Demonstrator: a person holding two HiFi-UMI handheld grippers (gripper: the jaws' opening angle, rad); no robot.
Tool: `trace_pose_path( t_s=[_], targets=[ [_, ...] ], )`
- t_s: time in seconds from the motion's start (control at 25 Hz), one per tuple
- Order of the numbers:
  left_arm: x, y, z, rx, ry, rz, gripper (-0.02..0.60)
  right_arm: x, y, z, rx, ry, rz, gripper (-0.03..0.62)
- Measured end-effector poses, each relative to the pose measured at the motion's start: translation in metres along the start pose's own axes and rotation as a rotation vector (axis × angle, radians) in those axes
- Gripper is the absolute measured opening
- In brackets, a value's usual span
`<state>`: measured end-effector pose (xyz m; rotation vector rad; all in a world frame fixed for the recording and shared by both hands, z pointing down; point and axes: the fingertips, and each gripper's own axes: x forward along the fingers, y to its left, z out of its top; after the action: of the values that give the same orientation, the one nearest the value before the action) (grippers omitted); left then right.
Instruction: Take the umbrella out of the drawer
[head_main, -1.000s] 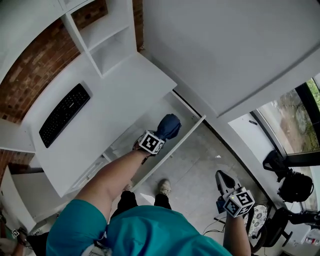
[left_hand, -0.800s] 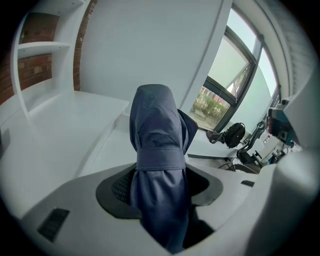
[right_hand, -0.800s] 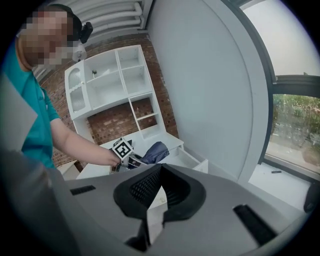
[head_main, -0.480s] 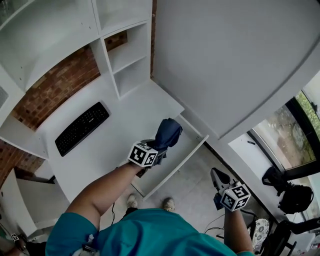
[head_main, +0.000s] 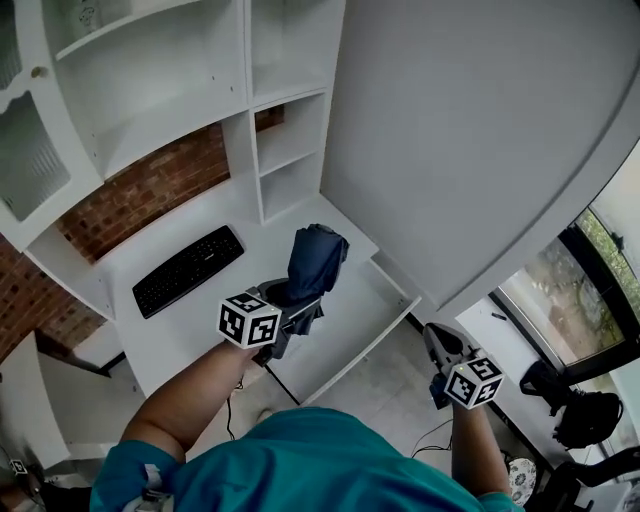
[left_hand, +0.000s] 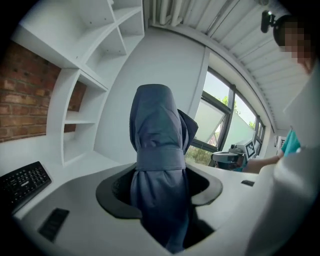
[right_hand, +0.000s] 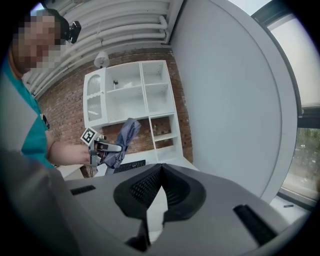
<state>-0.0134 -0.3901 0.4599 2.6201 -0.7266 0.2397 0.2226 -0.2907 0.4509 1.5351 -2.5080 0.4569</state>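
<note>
The left gripper (left_hand: 160, 187) has its jaws spread wide and clamped on the umbrella (left_hand: 159, 135). The umbrella is a folded blue fabric bundle, strapped round its middle and upright, held in the air clear of the open white drawer (head_main: 350, 315). Off to the side, the right gripper (right_hand: 161, 172) has its ribbed jaws pressed together on nothing. Beyond are the smooth white desk (head_main: 170, 325), a black keyboard (head_main: 188, 270) and square-edged shelves (head_main: 290, 150).
</note>
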Motion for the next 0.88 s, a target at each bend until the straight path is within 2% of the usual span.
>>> trace_pose_path(
  t_s=[0.2, 0.48, 0.88],
  targets=[
    [-0.056, -0.013, 0.038, 0.035, -0.130, -0.007, 0.252, -0.004, 0.016, 0.034, -0.010, -0.056, 0.014, 0.020],
    [-0.122, -0.034, 0.075, 0.075, -0.335, -0.080, 0.252, -0.007, 0.043, 0.061, -0.044, -0.108, 0.038, 0.020],
    [-0.166, -0.053, 0.100, 0.111, -0.497, -0.146, 0.252, -0.019, 0.049, 0.085, -0.059, -0.152, 0.032, 0.020]
  ],
)
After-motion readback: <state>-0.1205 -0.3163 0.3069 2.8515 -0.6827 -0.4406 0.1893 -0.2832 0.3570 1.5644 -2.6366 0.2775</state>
